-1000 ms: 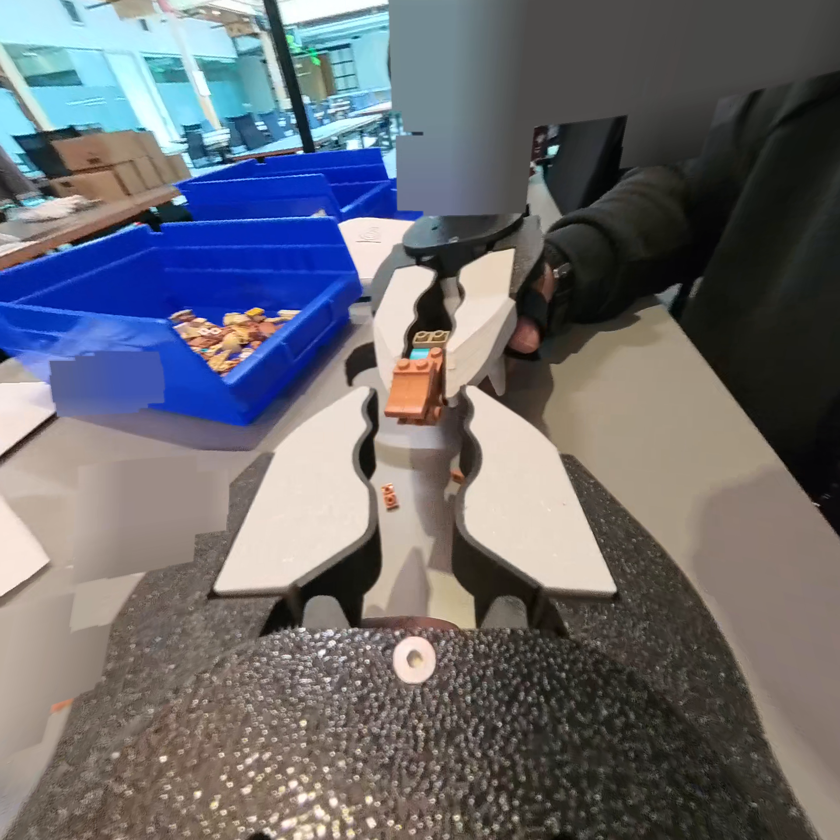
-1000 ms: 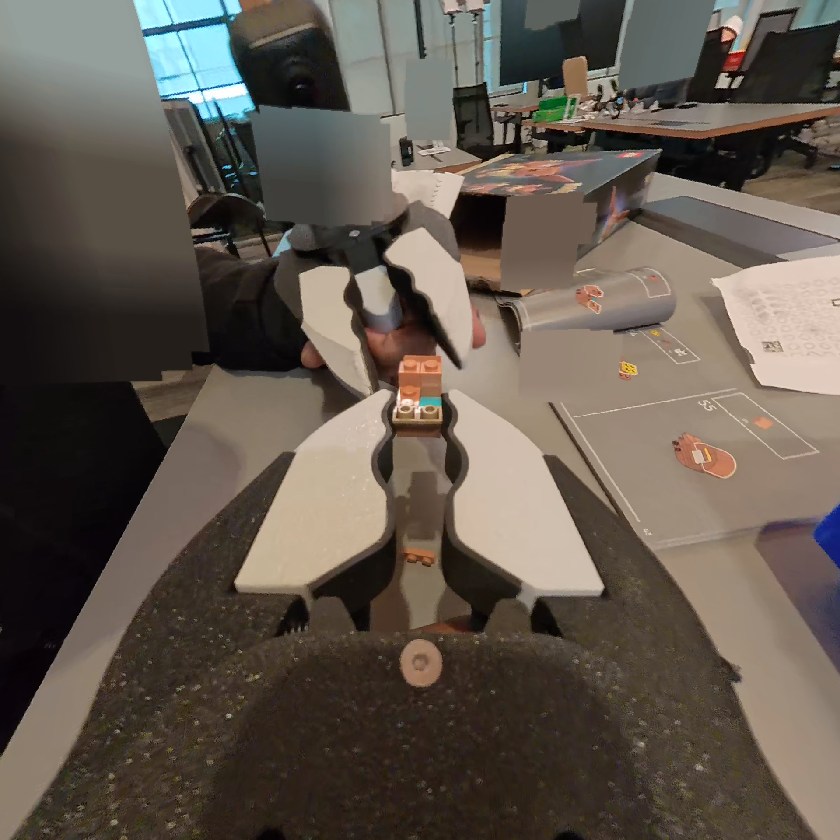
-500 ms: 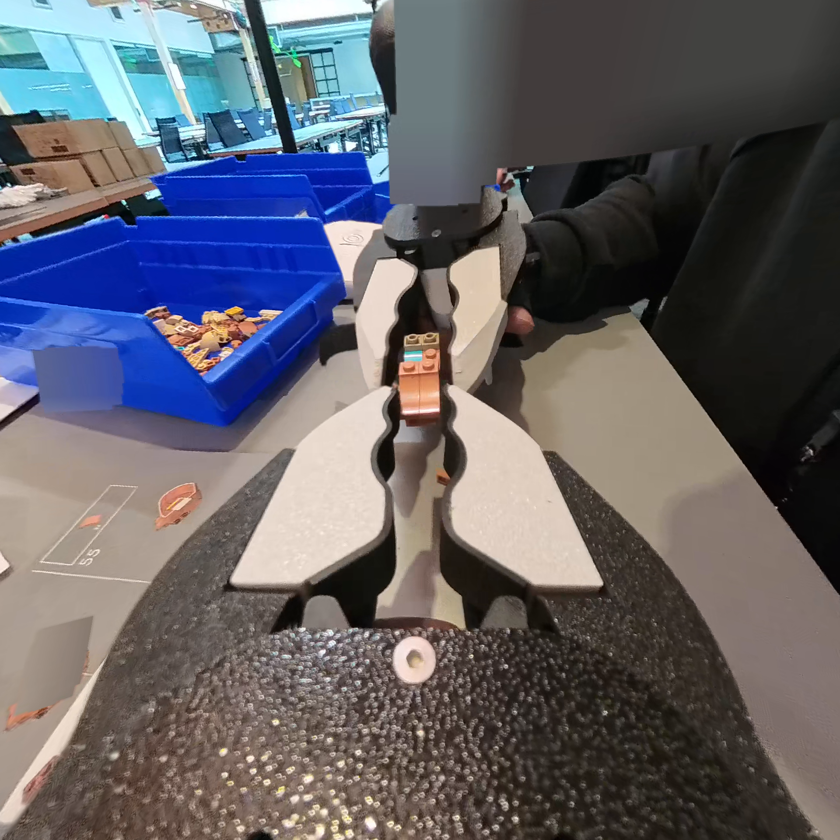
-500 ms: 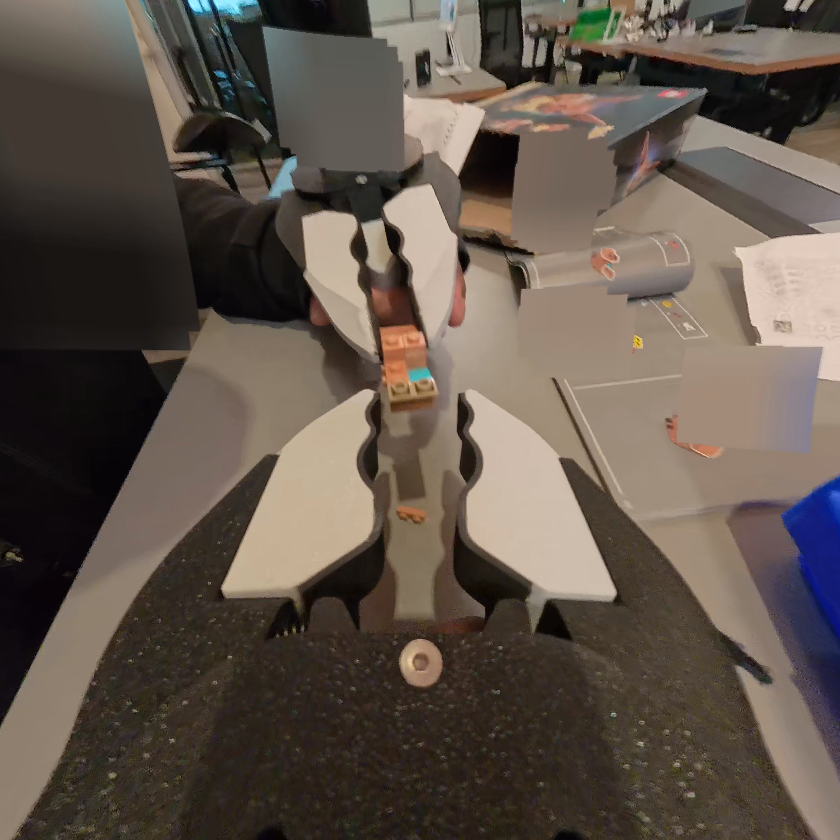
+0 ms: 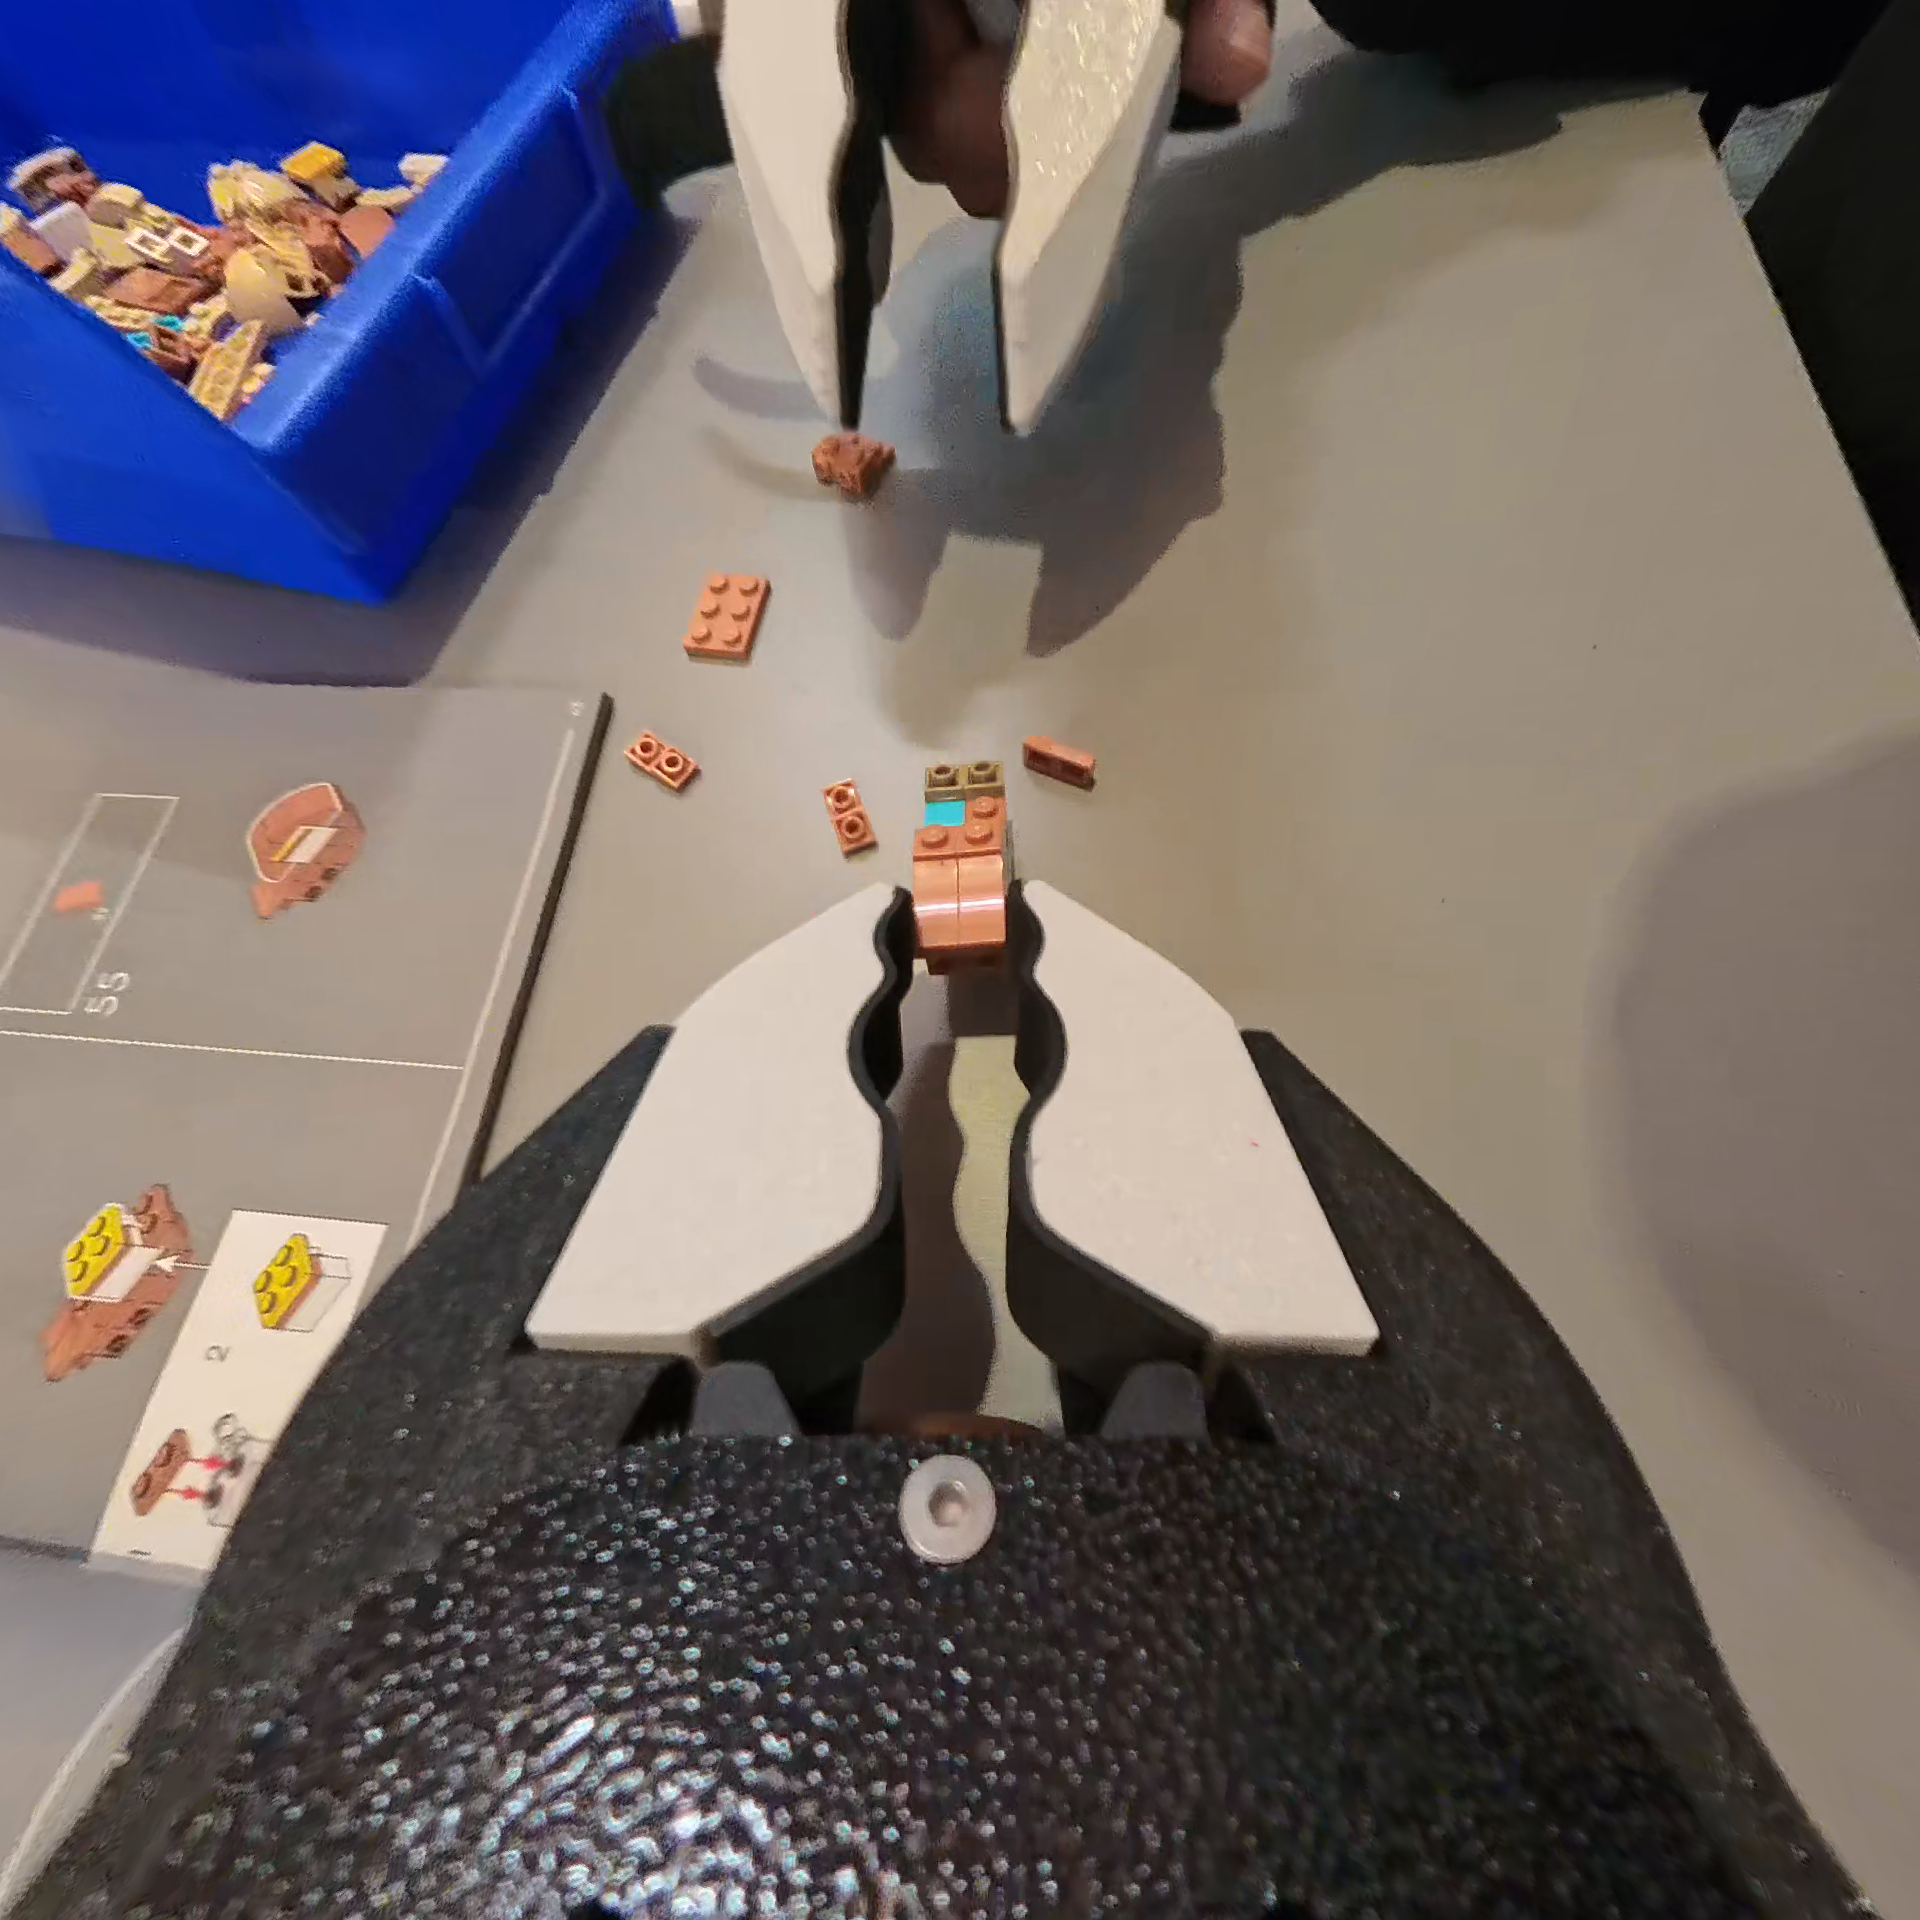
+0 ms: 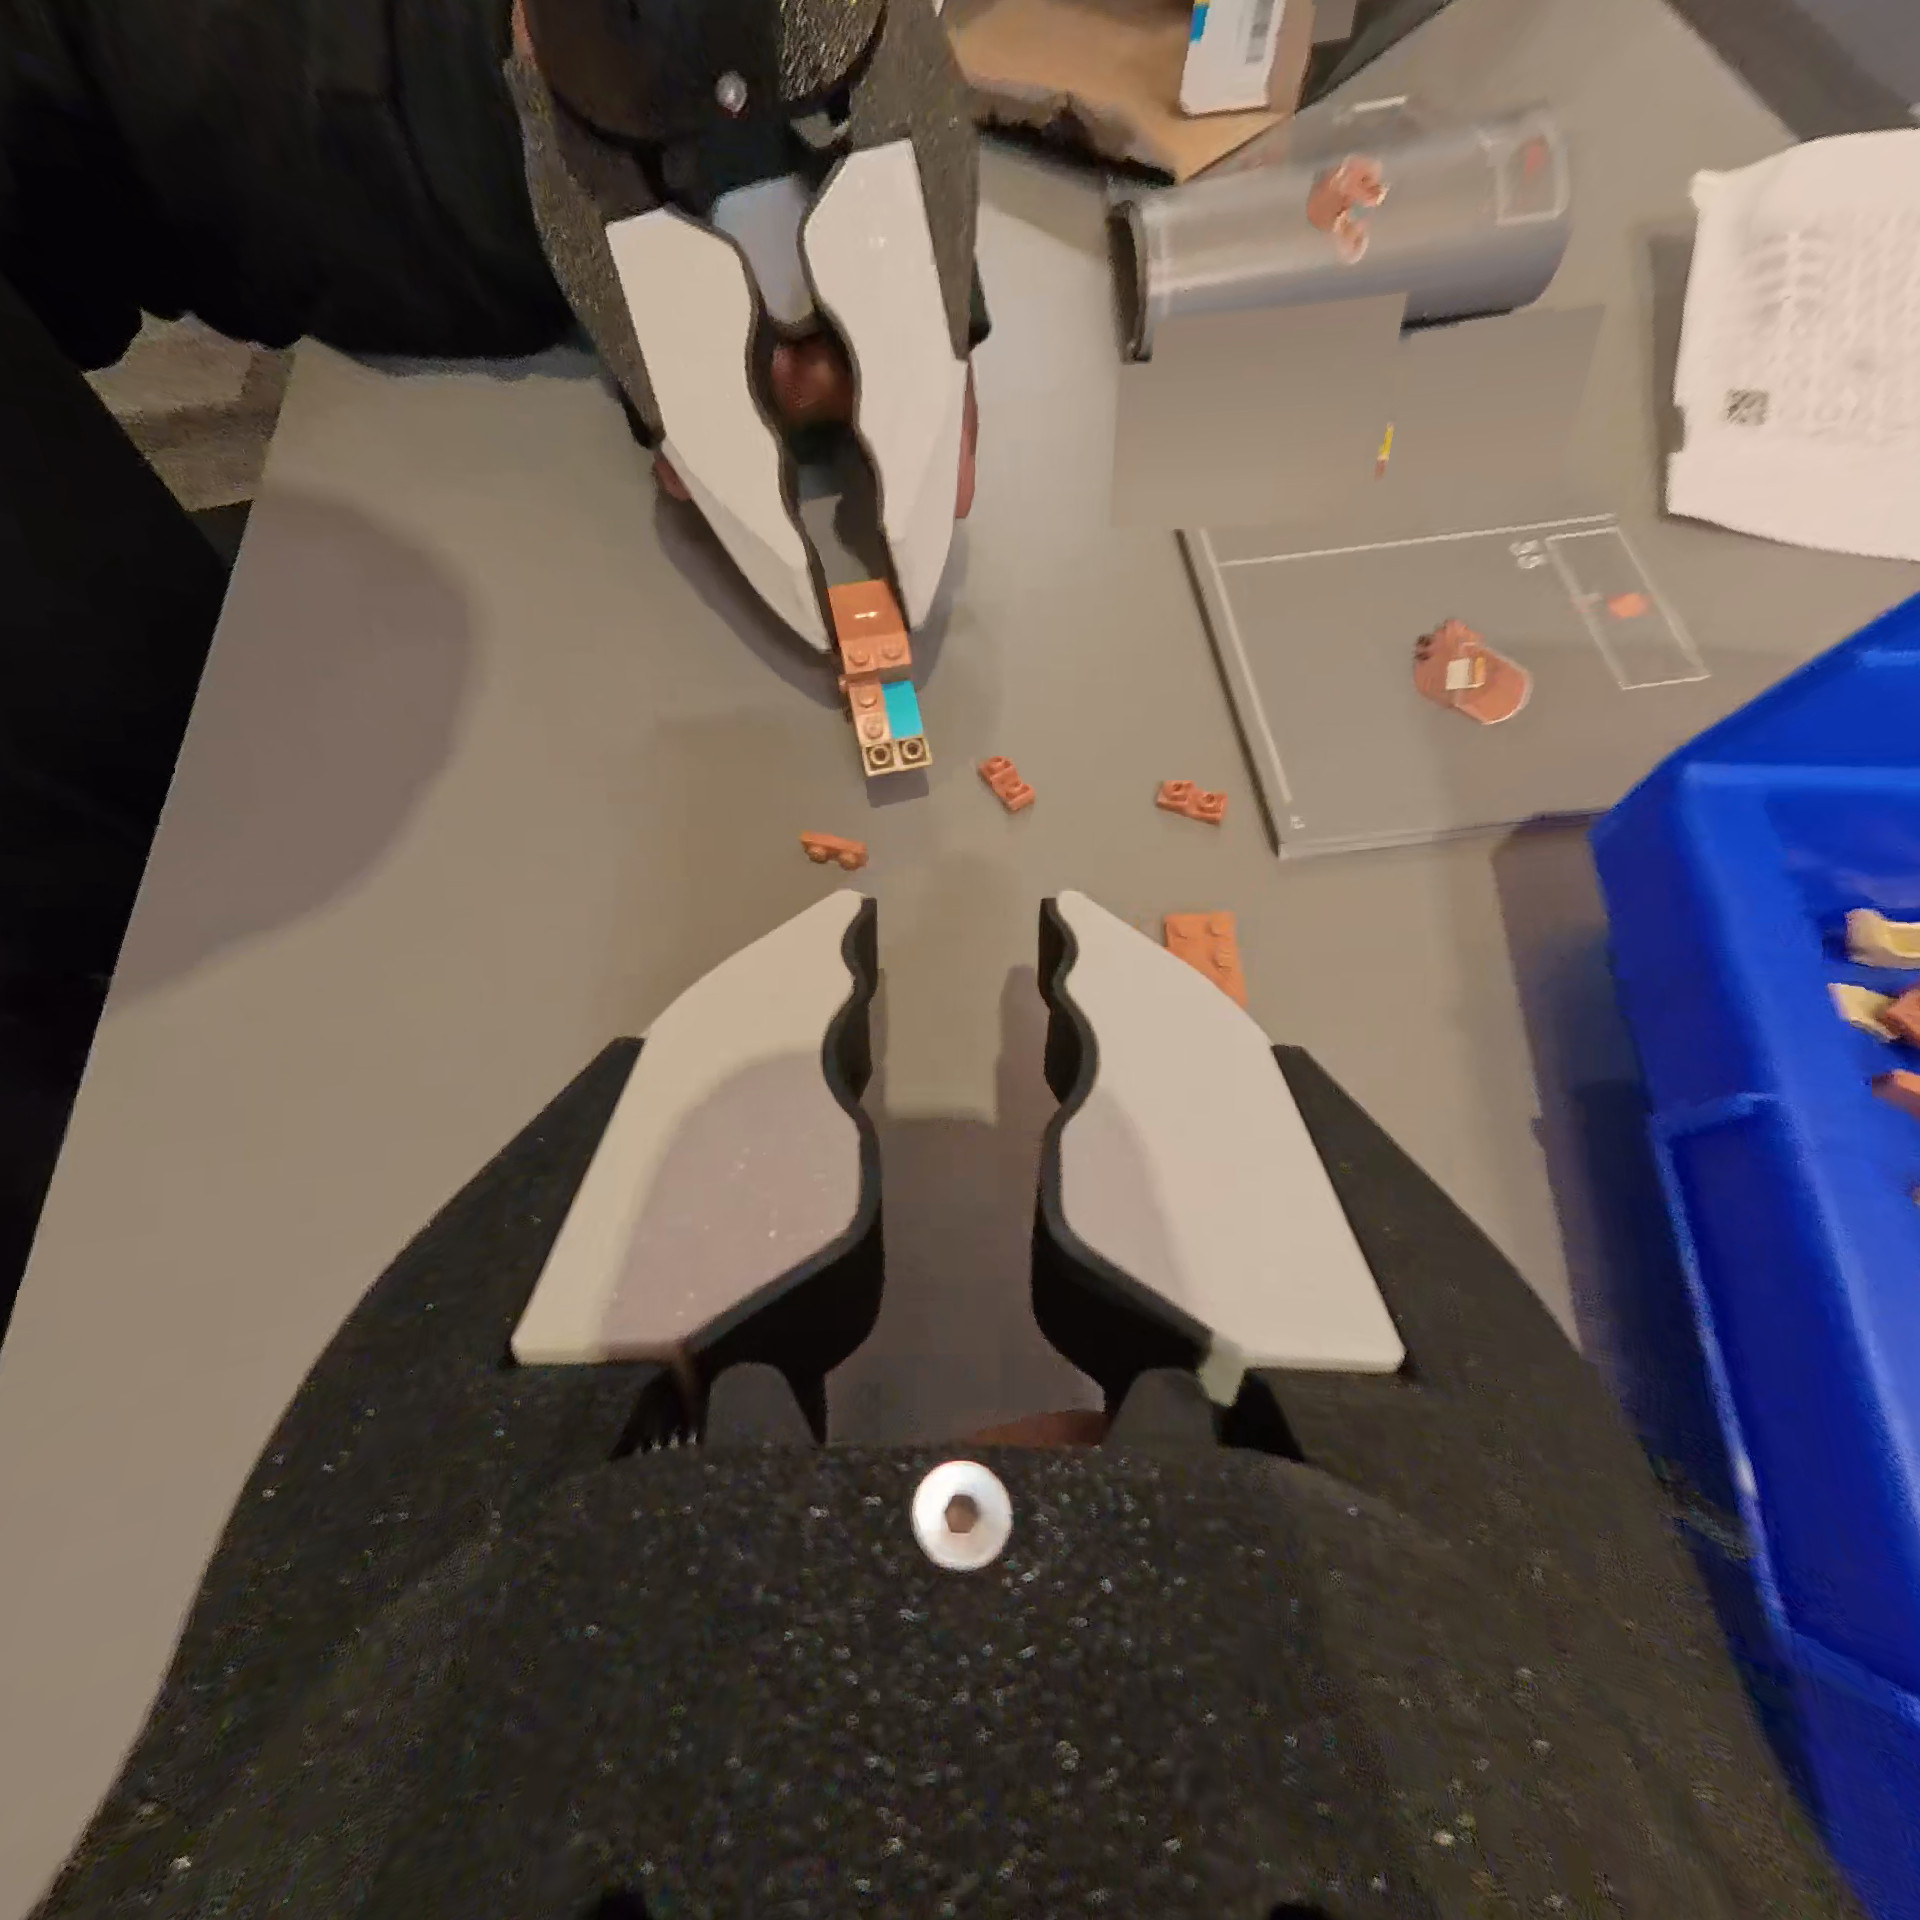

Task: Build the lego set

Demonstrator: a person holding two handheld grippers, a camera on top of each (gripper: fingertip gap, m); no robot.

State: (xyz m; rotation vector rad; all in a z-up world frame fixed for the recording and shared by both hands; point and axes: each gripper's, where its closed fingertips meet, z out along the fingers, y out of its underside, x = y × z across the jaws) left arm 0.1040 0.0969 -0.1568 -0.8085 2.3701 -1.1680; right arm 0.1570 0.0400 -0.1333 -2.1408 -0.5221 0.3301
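My left gripper (image 5: 958, 914) is shut on a small brick assembly (image 5: 961, 862) of brown curved bricks with a teal tile and tan studs. It holds the assembly by the brown end, low over the grey table (image 5: 1403, 727). The right wrist view shows this grip from the front, with the assembly (image 6: 878, 675) sticking out of the left gripper (image 6: 868, 623). My right gripper (image 6: 956, 914) is open and empty above the table. In the left wrist view it (image 5: 930, 416) hangs over a small brown piece (image 5: 852, 460).
Loose brown plates lie on the table: a two-by-three plate (image 5: 727, 615) and small ones (image 5: 661, 762) (image 5: 849, 816) (image 5: 1058, 762). A blue bin (image 5: 312, 343) of bricks stands at the left. An open instruction booklet (image 5: 260, 987) lies beside it. White paper (image 6: 1808, 343) lies far right. One gripper's finger ends stand about 9 cm off the other's. It is some 6 cm from my right tips to the two-by-three plate (image 5: 727, 615). Look for it in the right wrist view (image 6: 1192, 940) too.
My left gripper shut on the assembly, then my right gripper let go of it, opened and drew back. Both grippers have tilted down toward the table.
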